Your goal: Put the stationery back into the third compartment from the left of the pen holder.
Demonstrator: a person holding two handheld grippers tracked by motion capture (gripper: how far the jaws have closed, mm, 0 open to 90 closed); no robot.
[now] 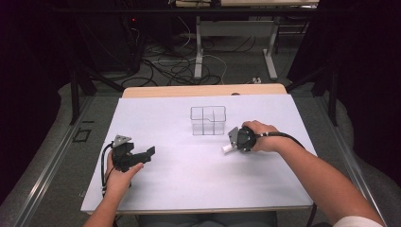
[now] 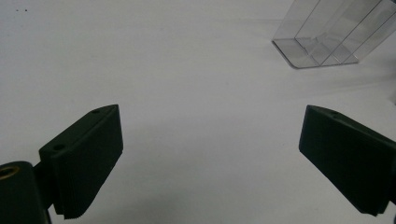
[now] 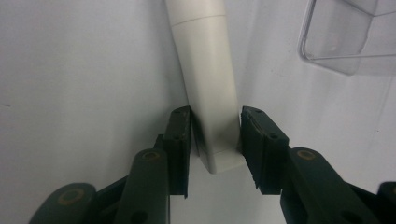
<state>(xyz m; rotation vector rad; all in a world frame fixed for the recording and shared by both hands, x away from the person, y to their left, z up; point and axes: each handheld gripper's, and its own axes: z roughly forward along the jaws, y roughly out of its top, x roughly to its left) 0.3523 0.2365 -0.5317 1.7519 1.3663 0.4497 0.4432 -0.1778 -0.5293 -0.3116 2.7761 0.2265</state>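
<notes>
Fingers of the right gripper (image 3: 215, 149) are pressed in on both sides of a white tube (image 3: 205, 84), clamping it near its flat end, and the tube lies on the table (image 1: 198, 175) toward the right edge, its capped end pointing away along the surface. Just beyond it, nearer the far edge, sits a clear divided box (image 1: 208, 120), close to the tube but not touching. Over on the left side, the left gripper (image 2: 210, 158) has its fingers (image 2: 88, 154) spread wide with nothing between them, just bare table underneath.
</notes>
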